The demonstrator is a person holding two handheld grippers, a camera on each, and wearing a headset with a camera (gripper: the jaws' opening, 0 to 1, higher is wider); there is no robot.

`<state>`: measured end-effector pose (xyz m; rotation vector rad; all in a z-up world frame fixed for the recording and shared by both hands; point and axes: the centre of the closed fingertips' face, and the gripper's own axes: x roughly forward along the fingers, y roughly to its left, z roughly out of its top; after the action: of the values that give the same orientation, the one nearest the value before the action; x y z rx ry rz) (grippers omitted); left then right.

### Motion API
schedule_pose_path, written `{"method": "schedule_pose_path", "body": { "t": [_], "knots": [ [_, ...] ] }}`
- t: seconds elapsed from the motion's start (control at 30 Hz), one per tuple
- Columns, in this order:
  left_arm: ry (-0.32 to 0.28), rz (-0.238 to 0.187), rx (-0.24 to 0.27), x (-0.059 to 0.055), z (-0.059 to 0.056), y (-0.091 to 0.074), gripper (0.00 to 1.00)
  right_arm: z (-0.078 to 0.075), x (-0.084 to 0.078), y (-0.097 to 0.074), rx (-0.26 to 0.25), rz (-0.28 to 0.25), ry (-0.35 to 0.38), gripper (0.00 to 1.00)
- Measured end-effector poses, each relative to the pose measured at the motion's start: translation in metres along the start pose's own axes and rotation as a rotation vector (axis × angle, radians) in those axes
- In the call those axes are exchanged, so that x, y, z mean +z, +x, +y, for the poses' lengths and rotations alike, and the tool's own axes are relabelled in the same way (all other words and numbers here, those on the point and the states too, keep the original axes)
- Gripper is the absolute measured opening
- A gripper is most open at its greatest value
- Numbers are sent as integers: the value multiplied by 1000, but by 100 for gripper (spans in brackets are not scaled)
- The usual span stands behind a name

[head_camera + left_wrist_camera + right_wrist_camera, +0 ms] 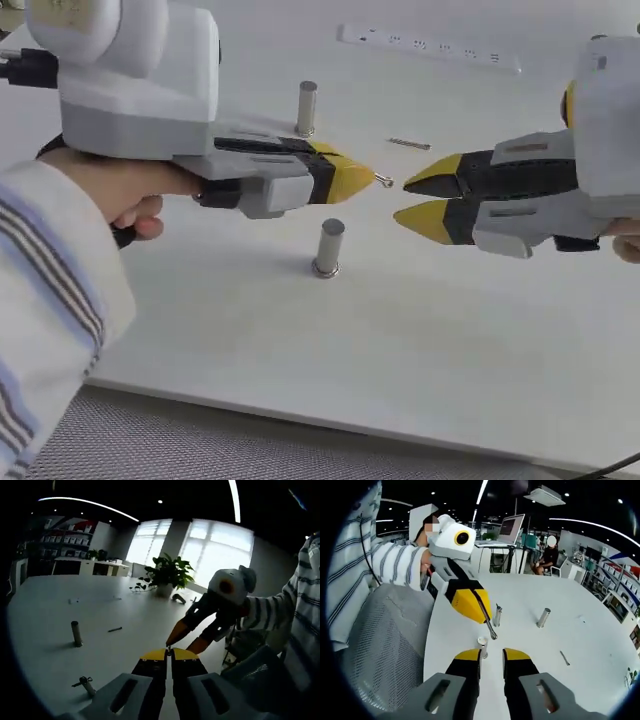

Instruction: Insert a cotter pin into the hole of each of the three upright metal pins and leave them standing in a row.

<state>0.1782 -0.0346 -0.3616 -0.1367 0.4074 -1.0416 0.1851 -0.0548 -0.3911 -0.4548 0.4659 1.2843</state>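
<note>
My left gripper is shut on a thin cotter pin that sticks out past its yellow tips, held above the white table. My right gripper faces it from the right, open, with its tips a short gap from the cotter pin. One upright metal pin stands just below the left tips and another metal pin stands farther back. In the right gripper view, three metal pins stand on the table beyond my open right gripper, and the cotter pin juts down from the left gripper.
A loose cotter pin lies on the table behind the grippers. A white power strip lies along the far edge. The table's front edge runs close to the person, with a grey mesh chair below it. A striped sleeve is at the left.
</note>
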Motion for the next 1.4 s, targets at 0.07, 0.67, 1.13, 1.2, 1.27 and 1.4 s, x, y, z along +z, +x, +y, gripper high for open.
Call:
{"method": "schedule_pose_path", "body": {
  "t": [0.07, 0.67, 1.13, 1.2, 1.27, 1.4],
  "knots": [
    [38, 1, -13, 0, -2, -1, 0, 4, 2, 0, 38, -23, 44, 12],
    [233, 13, -141, -3, -21, -5, 0, 26, 13, 3, 182, -113, 197, 1],
    [303, 88, -202, -17, -27, -4, 0, 43, 9, -4, 255, -82, 140, 0],
    [312, 102, -211, -19, -28, -3, 0, 45, 7, -5, 267, -71, 125, 0],
    [324, 116, -218, -22, -28, -2, 0, 47, 6, -5, 274, -63, 117, 0],
    [331, 132, -228, -24, -27, -2, 0, 50, 6, -7, 285, -67, 146, 0]
  ]
}}
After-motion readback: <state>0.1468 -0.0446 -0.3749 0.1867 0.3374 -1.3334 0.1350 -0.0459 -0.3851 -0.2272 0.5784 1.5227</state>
